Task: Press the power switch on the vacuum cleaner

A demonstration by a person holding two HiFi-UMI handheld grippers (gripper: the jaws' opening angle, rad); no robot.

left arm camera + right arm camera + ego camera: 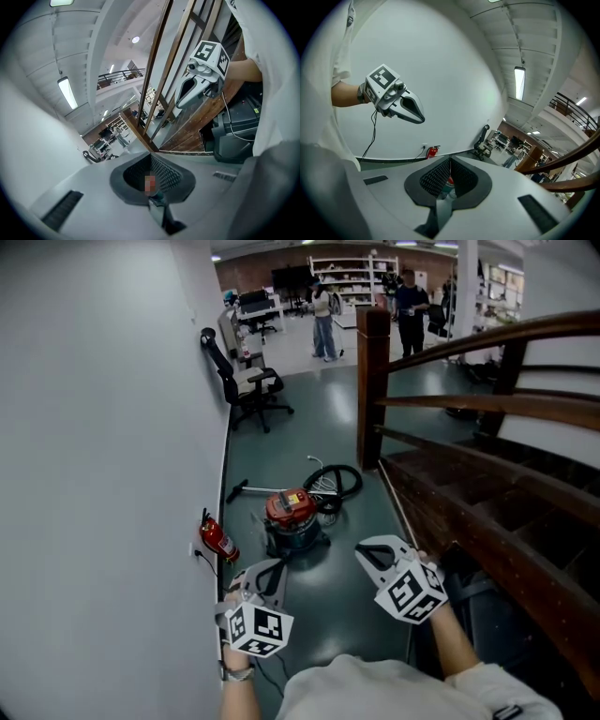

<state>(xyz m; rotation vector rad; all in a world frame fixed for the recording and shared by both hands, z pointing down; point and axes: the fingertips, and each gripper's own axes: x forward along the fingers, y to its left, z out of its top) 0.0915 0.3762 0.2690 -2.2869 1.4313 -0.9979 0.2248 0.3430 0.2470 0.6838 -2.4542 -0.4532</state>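
Observation:
The vacuum cleaner, with a red lid and a blue-grey drum, stands on the green floor by the wall. Its black hose coils behind it and a wand lies to its left. I cannot make out the power switch at this distance. My left gripper and right gripper are held above the floor, short of the vacuum, and both are shut on nothing. In the right gripper view, a bit of the vacuum shows through the gap behind that gripper's closed tips. The left gripper's tips also meet.
A red fire extinguisher sits by the white wall on the left, near a wall socket. A wooden staircase and railing fill the right side. A black office chair stands farther along the wall. People stand far back.

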